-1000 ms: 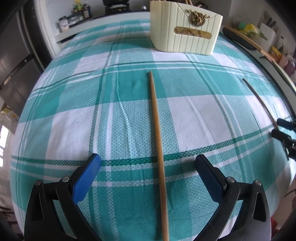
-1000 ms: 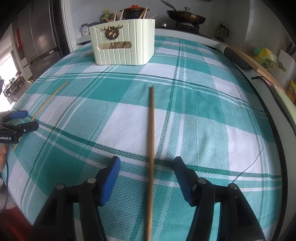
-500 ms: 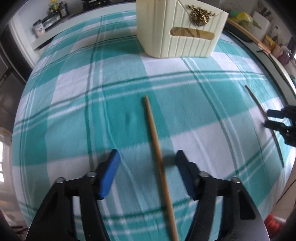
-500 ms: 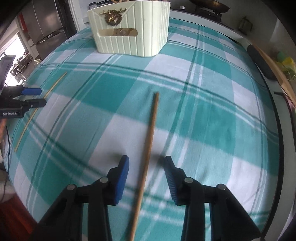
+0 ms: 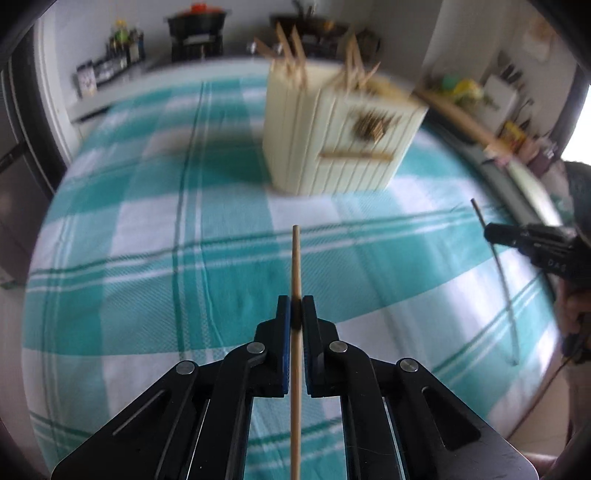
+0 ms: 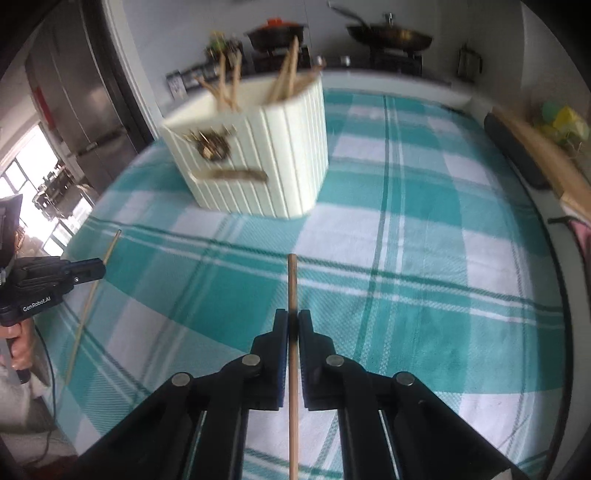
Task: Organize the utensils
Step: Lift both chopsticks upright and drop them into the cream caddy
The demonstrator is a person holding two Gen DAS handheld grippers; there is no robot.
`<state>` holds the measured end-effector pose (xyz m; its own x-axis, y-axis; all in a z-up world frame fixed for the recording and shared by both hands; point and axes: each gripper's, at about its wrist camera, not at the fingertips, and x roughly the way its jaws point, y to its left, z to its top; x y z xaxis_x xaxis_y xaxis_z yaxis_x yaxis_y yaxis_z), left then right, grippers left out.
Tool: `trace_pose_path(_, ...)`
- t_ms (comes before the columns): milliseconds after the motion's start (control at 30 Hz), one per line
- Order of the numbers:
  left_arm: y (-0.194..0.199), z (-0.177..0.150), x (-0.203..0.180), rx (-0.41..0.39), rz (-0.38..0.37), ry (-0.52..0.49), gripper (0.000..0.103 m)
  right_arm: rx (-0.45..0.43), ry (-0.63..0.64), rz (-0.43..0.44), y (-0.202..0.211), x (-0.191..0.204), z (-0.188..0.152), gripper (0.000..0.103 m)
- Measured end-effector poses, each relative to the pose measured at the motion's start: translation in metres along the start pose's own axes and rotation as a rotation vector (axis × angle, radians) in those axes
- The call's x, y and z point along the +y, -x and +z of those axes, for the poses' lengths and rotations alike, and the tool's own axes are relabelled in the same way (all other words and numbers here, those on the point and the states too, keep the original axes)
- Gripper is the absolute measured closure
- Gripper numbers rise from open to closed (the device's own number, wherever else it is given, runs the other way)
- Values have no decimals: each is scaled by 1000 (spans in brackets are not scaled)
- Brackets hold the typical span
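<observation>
My left gripper (image 5: 296,306) is shut on a pale wooden chopstick (image 5: 296,258) and holds it above the checked cloth, pointing toward the cream ribbed holder (image 5: 340,144). My right gripper (image 6: 292,321) is shut on a darker wooden chopstick (image 6: 291,284), also lifted and pointing toward the holder (image 6: 255,155). The holder stands upright with several chopsticks sticking out of its top. Each gripper shows in the other's view, the right gripper (image 5: 495,232) at the right edge and the left gripper (image 6: 98,269) at the left edge.
A teal and white checked tablecloth (image 6: 406,258) covers the table. A wooden board (image 6: 543,155) and a dark pad lie along the right edge. Pots and pans (image 6: 388,35) sit on the counter behind. A fridge (image 6: 77,96) stands at the far left.
Both grippers have closed on their chopsticks and lifted them off the cloth, tilting up so the holder now appears closer.
</observation>
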<state>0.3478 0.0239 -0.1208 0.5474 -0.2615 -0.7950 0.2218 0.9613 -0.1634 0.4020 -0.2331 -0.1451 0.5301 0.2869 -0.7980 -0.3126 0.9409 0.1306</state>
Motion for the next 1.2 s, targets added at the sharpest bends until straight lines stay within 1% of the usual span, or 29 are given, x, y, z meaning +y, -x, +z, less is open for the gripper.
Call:
trace_pose_path(133, 49, 1, -6, -111, -55, 7, 99, -109, 6, 32, 55, 13, -4, 97)
trace_pose_path(200, 71, -2, -8, -160, -78, 11, 99, -145, 12, 39, 75, 19, -6, 97)
trace_pose_path(233, 75, 1, -8, -173, -84, 11, 99, -171, 16, 44, 88, 23, -10, 97)
trace_pose_path(300, 89, -1, -11, -204, -96, 9, 99, -198, 22, 50, 99, 27, -9, 97)
trace_pose_path(500, 112, -5, -13, -261, -118, 18, 99, -278, 35, 47, 128, 37, -19, 97)
trace_pose_path(633, 123, -2, -12, -296, -129, 20, 99, -350, 56, 33, 145, 43, -18, 97)
trace_pose_path(700, 123, 1, -10, -302, -125, 21, 99, -382, 61, 29, 151, 45, -14, 97)
trace_pose_path(767, 121, 4, -10, -293, -130, 20, 99, -396, 59, 34, 154, 45, -8, 98)
trace_pose_path(833, 118, 5, -9, -286, -120, 18, 99, -379, 75, 28, 151, 46, -2, 98)
trace_pose_path(900, 116, 4, -8, -282, -116, 21, 99, -338, 84, 13, 140, 46, 4, 97)
trace_pose_path(933, 115, 4, -6, -279, -116, 26, 99, -314, 87, 10, 134, 45, 4, 97)
trace_pose_path(1000, 114, 1, -4, -276, -117, 34, 99, -238, 87, 2, 114, 42, 5, 96)
trace_pose_path(1033, 113, 0, -3, -275, -118, 36, 99, -202, 73, -2, 100, 38, 6, 87)
trace_pose_path(1067, 113, 0, -3, -272, -118, 39, 99, -176, 66, 9, 90, 34, 5, 76)
trace_pose_path(1100, 112, -1, -2, -269, -118, 42, 99, -126, 52, 41, 72, 28, 7, 59)
trace_pose_path(1133, 111, -1, -3, -267, -120, 44, 99, -86, 29, 66, 54, 22, 9, 56)
trace_pose_path(1200, 111, -1, -4, -264, -122, 41, 99, -17, 0, 71, 19, 13, 14, 56)
